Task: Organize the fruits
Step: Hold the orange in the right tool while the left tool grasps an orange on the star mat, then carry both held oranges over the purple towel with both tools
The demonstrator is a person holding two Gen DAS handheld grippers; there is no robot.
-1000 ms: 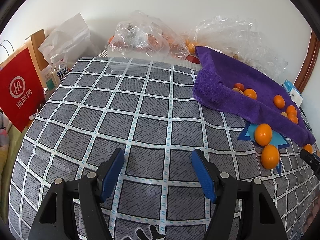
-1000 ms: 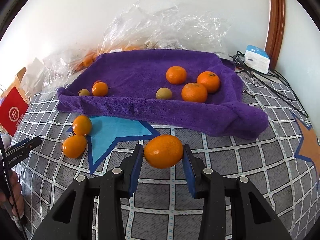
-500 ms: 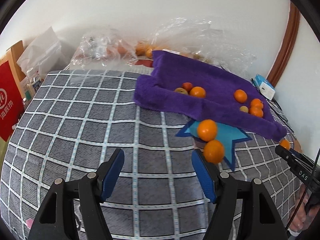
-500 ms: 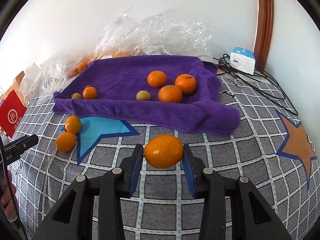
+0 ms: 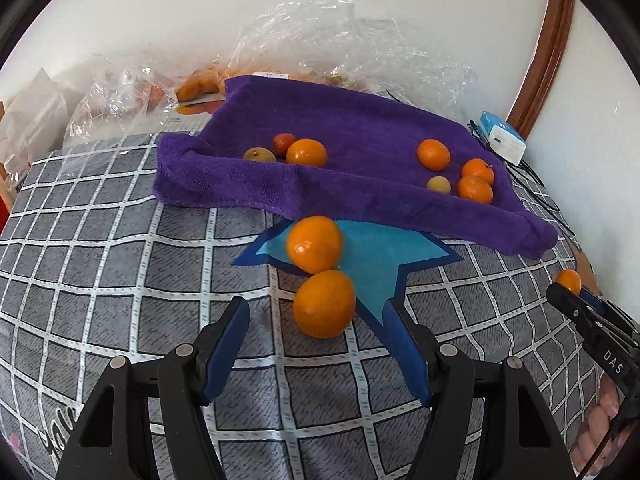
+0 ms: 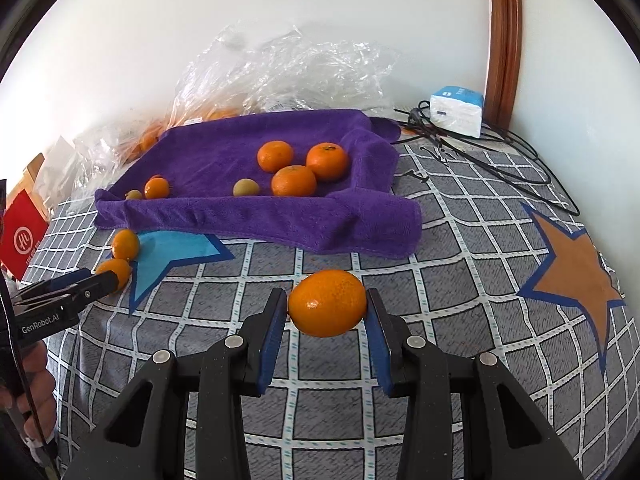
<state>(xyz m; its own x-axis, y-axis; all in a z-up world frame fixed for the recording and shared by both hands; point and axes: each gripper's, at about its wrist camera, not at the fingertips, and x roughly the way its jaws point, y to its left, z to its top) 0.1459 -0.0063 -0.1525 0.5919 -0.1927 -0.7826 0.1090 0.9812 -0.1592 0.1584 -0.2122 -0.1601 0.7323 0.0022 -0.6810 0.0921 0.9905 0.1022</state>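
A purple towel (image 5: 360, 136) (image 6: 224, 148) lies on the checked bed cover and holds several oranges and two small greenish fruits. Two loose oranges sit in front of it on a blue star patch: the near orange (image 5: 324, 304) (image 6: 114, 270) and the far orange (image 5: 315, 243) (image 6: 125, 243). My left gripper (image 5: 320, 320) is open, with its jaws on either side of the near orange and not touching it. My right gripper (image 6: 326, 304) is shut on another orange (image 6: 327, 303) (image 5: 569, 281), held above the cover in front of the towel.
Clear plastic bags (image 6: 288, 68) with more fruit lie behind the towel by the wall. A white and blue box (image 6: 456, 110) and black cables (image 6: 500, 160) lie at the back right. A red bag (image 6: 22, 234) stands at the left edge.
My left gripper has swung right and come up to the two loose oranges, now with the near one between its jaws. My right gripper has pulled back a little with its orange.
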